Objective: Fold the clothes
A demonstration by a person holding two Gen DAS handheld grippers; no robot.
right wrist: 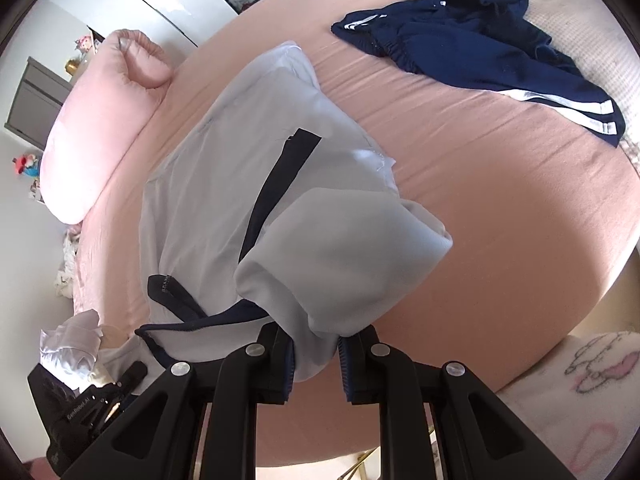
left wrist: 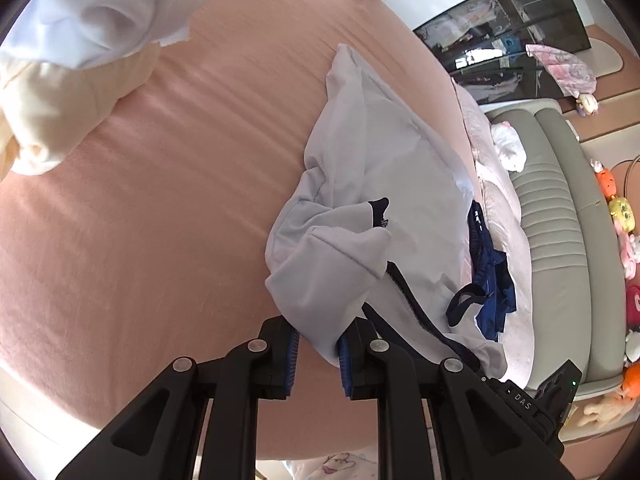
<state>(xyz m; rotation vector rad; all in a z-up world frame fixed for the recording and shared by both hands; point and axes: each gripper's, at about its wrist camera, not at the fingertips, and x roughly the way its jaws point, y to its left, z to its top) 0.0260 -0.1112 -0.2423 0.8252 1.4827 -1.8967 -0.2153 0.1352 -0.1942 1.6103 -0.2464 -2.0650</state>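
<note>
While both grippers point down at the bed, each has a fold of the same pale grey shirt (left wrist: 380,184) pinched between its blue pads. The left gripper (left wrist: 318,354) stands nearly closed, its jaws clamped on a bunched edge of the grey cloth, which rises away from the fingers and drapes back onto the pink sheet (left wrist: 140,220). A dark navy trim (left wrist: 404,296) runs along the shirt's edge just beside the right-hand finger in that view. The right gripper (right wrist: 316,364) is likewise almost shut, its jaws gripping a rolled wad of the grey cloth, with the shirt spreading up the picture from there and a dark navy stripe (right wrist: 272,196) crossing its middle.

Beyond the shirt in the left wrist view, a navy garment (left wrist: 492,280) lies crumpled near the bed's edge, partly tucked under the grey cloth. In the right wrist view the same navy garment (right wrist: 472,48), with white stripes, lies flat on the sheet, well apart from the shirt. A pink pillow (right wrist: 92,132) sits at the left side of the bed there. White and cream clothes (left wrist: 80,60) are heaped at the upper left of the left wrist view. A grey padded bench (left wrist: 560,220) stands beside the bed, with soft toys (left wrist: 620,216) past it.
</note>
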